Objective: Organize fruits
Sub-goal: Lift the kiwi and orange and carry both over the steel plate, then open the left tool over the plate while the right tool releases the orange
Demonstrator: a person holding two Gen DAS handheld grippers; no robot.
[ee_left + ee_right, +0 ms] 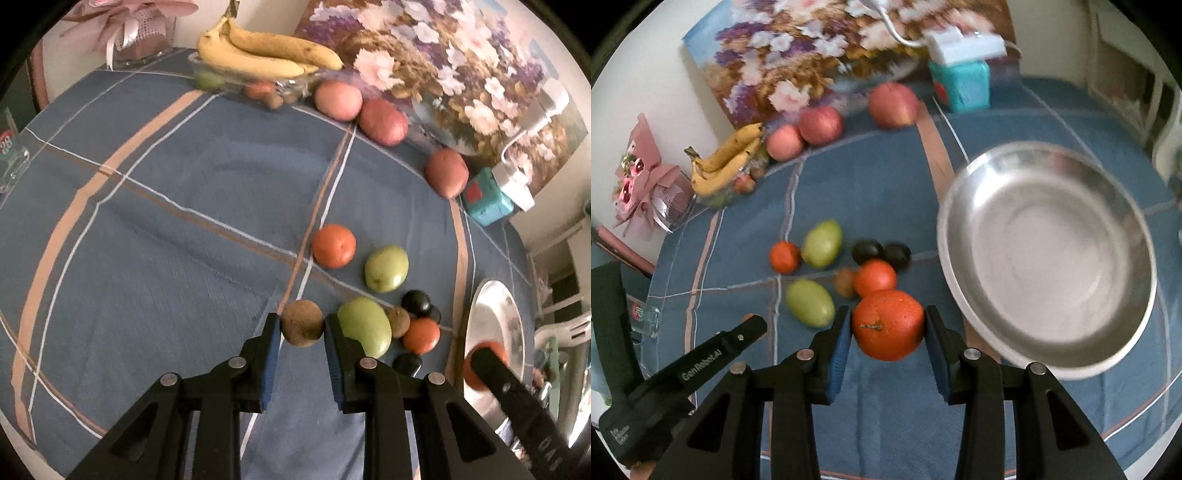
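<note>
My left gripper (pixel 302 328) is shut on a brown kiwi (pixel 302 323) and holds it over the blue cloth. My right gripper (pixel 888 325) is shut on a large orange (pixel 888 324), left of the steel bowl (pixel 1123 332). The right gripper also shows in the left wrist view (pixel 484 365) with its orange over the bowl's rim (pixel 476 314). On the cloth lie two green fruits (pixel 386 268) (pixel 365 326), two small oranges (pixel 333 246) (pixel 421 335), another kiwi (pixel 399 322) and dark plums (pixel 416 302).
Bananas (pixel 258 55) lie in a glass dish (pixel 207 75) at the back. Three red apples (pixel 338 99) (pixel 382 122) (pixel 446 172) line the floral painting (pixel 461 66). A teal box (pixel 485 201) stands at the right. A pink bouquet (pixel 642 177) is at the far left.
</note>
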